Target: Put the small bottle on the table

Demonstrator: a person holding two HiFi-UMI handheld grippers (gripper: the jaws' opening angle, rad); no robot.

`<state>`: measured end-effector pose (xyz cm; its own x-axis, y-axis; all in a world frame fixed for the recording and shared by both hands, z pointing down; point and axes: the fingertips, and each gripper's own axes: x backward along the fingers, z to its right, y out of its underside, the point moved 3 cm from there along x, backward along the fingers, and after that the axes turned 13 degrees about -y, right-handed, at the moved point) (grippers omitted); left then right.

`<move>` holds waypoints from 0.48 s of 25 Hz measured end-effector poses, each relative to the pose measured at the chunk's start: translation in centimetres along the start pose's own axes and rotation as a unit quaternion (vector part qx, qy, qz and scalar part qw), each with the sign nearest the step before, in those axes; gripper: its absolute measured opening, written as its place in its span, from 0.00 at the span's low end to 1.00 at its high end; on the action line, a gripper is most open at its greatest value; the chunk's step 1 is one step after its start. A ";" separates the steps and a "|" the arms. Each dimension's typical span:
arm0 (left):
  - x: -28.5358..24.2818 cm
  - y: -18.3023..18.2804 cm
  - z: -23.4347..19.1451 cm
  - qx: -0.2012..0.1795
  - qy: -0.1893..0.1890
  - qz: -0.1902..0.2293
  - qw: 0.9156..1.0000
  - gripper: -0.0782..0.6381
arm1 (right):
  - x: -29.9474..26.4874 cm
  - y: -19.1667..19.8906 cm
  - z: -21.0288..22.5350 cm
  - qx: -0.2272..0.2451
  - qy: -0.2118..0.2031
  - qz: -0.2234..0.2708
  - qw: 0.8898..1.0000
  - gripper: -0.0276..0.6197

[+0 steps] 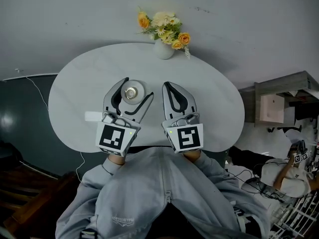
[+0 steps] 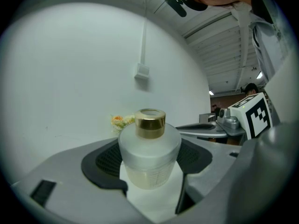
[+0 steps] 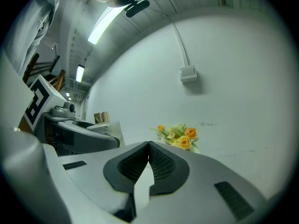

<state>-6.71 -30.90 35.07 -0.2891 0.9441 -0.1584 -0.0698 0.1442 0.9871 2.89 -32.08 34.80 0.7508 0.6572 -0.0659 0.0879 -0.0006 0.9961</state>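
Observation:
A small frosted bottle [image 1: 131, 92] with a gold cap [image 2: 150, 121] stands upright between the jaws of my left gripper [image 1: 137, 87], over the near middle of the white oval table [image 1: 214, 101]. In the left gripper view both dark pads lie against the sides of the bottle [image 2: 149, 157], so the left gripper [image 2: 149, 149] is shut on it. I cannot tell whether its base touches the tabletop. My right gripper [image 1: 166, 85] sits just to the right, level with the left one, shut with nothing in it; its tips meet in the right gripper view [image 3: 149, 146].
A white vase of yellow and orange flowers [image 1: 165, 38] stands at the table's far edge. A small white patch [image 1: 93, 116] lies on the table left of my left gripper. A grey shelf unit [image 1: 279, 103] and a seated person [image 1: 291, 173] are off to the right.

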 end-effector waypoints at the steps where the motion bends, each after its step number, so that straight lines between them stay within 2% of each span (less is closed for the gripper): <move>1: -0.2 0.2 0.0 -0.003 0.001 -0.002 1.000 0.57 | -0.1 0.2 0.0 0.001 -0.002 -0.003 1.000 0.08; 7: -1.3 0.9 -0.6 -0.011 0.008 -0.014 1.000 0.57 | -1.0 1.0 0.3 -0.004 0.000 -0.011 1.000 0.08; 12: -2.2 1.2 -1.0 -0.018 0.031 -0.015 0.999 0.57 | -1.6 1.1 0.6 -0.002 0.018 -0.017 1.000 0.08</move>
<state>-7.09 -33.09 36.57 -0.3444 0.9195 -0.1896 -0.1131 0.1598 0.9807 2.15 -33.57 35.99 0.7233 0.6834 -0.0986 0.1115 0.0253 0.9934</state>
